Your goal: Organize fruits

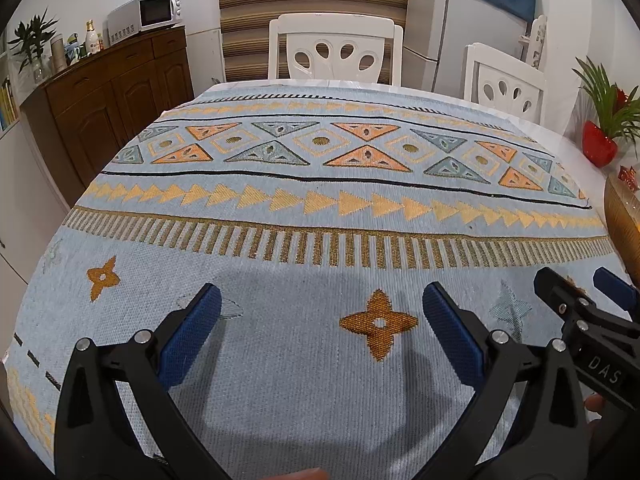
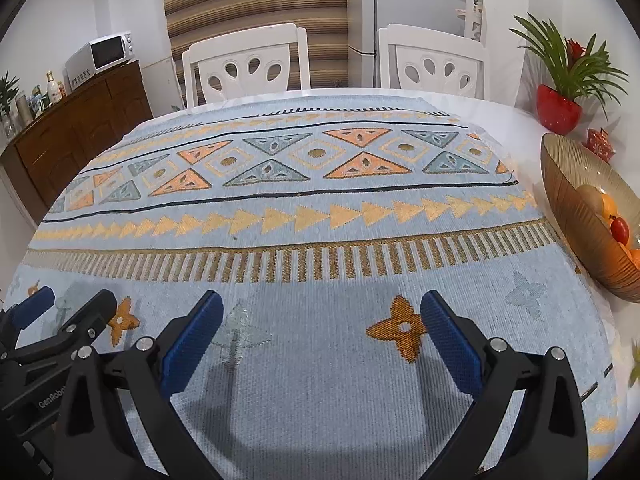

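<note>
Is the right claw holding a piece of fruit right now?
No, the right claw is open with only the tablecloth between its fingers; the fruit sits in the bowl.

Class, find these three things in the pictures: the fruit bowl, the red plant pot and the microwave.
fruit bowl (image 2: 576, 216): right wrist view, on its ribbed amber inner wall.
red plant pot (image 2: 558, 110): right wrist view, on its glossy front.
microwave (image 1: 156, 11): left wrist view, on its dark door.

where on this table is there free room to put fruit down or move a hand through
The patterned cloth lies bare from both open grippers, left gripper and right gripper, to the white chairs. The right edge is crowded: fruit bowl, red plant pot and a small red ornament behind it.
</note>
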{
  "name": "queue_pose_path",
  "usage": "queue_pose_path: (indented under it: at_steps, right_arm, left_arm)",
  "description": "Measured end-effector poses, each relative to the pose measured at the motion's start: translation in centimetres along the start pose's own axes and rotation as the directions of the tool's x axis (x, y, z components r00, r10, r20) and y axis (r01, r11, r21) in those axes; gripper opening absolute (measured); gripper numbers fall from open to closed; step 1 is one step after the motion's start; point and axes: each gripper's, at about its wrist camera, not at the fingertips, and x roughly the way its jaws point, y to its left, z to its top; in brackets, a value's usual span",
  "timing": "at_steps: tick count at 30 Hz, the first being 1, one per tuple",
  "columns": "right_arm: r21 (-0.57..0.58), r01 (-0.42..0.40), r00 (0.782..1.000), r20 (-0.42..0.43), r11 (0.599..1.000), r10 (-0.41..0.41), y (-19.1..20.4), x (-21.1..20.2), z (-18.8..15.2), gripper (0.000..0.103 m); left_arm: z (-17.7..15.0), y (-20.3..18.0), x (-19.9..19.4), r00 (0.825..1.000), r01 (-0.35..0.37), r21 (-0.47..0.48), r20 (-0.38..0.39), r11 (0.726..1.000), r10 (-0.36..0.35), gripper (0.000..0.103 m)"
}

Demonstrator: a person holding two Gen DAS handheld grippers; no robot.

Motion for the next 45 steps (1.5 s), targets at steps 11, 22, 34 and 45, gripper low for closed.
queue_pose_path:
  at_steps: [11,22,34,45]
  right_arm:
    - [0.002,-0.006,1.000,-0.008,1.000,0.006,0.0,0.2,0.1,0.098]
    - [0.022,-0.008,0.998,-0.059,1.000,0.009,-0.3,1.1,0.1,0.098]
    - [0.046,-0.014,0.994,-0.109,0.999,0.019,-0.8,2.0,0.1,0.098]
    - [0.084,-0.011,0.997,-0.079,0.996,0.017,-1.5,1.3,0.0,0.098]
  left_arm:
    - [0.0,-0.4,0.3,1.000,-0.013,0.021,-0.015,1.000,0.013,0.100]
    - [0.0,-0.7,0.8,0.999,-0.022,0.035,-0.046,0.999,0.023,0.100]
    - [0.0,-0.7,2.7,0.988,-0.013,0.042,-0.152,0.999,0.019,0.100]
    - [0.1,-0.7,2.8,0.987,-0.010,0.046,-0.157,0.999,0.017,0.100]
